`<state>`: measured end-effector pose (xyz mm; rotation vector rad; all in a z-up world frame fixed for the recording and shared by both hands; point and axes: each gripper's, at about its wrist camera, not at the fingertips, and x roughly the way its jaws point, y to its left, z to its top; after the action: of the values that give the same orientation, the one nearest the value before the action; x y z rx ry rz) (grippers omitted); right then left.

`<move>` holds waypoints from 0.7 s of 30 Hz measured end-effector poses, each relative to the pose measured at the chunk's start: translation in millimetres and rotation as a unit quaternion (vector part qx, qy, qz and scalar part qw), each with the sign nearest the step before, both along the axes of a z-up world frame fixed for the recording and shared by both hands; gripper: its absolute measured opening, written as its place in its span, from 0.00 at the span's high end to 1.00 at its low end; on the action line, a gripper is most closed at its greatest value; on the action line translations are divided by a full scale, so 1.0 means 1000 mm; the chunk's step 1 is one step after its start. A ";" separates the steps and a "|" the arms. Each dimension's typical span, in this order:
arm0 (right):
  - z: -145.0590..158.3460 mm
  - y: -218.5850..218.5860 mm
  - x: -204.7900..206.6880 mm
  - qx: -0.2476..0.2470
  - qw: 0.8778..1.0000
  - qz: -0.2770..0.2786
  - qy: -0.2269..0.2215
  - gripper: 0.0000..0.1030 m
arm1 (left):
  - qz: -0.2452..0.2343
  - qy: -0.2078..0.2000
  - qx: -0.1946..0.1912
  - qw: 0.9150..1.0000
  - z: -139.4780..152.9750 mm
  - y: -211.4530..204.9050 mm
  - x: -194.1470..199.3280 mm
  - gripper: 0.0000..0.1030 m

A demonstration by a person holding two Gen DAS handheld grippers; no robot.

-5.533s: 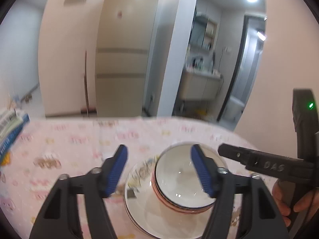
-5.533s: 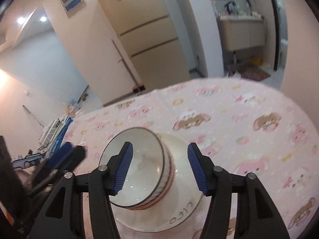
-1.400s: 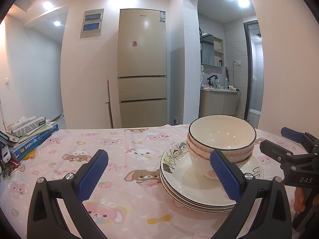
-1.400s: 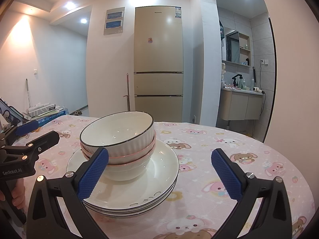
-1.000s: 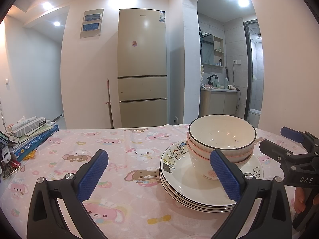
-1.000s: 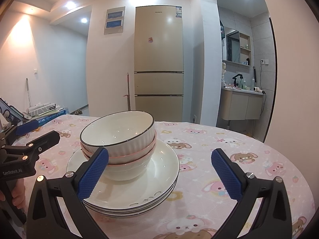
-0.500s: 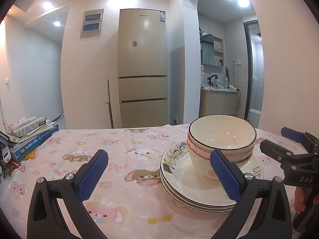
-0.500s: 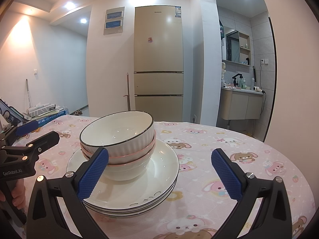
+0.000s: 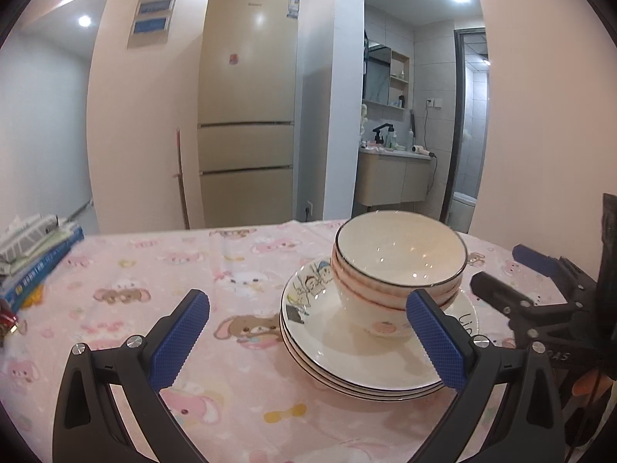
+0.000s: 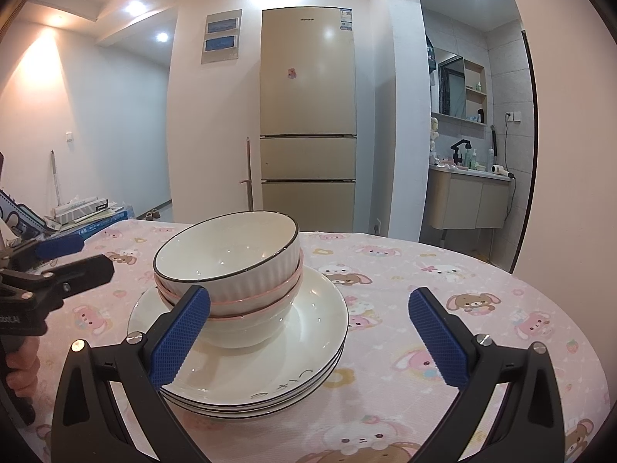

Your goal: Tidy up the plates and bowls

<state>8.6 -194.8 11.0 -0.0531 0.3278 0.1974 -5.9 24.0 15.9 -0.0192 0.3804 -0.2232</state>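
Observation:
A stack of white bowls (image 9: pixel 397 270) sits inside a stack of white plates (image 9: pixel 331 351) on the pink cartoon tablecloth (image 9: pixel 154 270). The top bowl has a dark rim, the lower ones pink rims. My left gripper (image 9: pixel 308 332) is open and empty, low over the table, just left of the stack. In the right wrist view the bowls (image 10: pixel 231 262) and plates (image 10: pixel 270 362) lie left of centre. My right gripper (image 10: pixel 308 332) is open and empty, just right of the stack. Each gripper shows in the other's view, the right one (image 9: pixel 513 281) and the left one (image 10: pixel 65 258).
A pile of books (image 9: pixel 34 247) lies at the table's left edge. A beige fridge (image 9: pixel 246 123) stands behind the table, with a washbasin alcove (image 9: pixel 397 177) to its right. The table's right edge (image 10: pixel 559 293) curves near a pink wall.
Since 5.5 s ago both grippers have pulled back from around the bowls and dropped low. In the last second nothing has visibly moved.

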 end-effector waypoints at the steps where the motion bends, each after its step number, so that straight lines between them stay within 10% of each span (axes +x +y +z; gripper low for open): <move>1: 0.000 0.000 0.000 0.000 1.000 0.000 0.001 0.00 | 0.000 -0.004 -0.001 1.000 0.001 0.001 -0.002 0.00; 21: -0.001 0.001 0.001 0.001 1.000 -0.001 0.000 0.00 | -0.001 0.068 -0.041 0.997 -0.004 0.008 0.010 0.00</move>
<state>9.6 -194.3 9.9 -0.0503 0.3269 0.1956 3.8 31.9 12.1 -0.1152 0.5057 -0.2393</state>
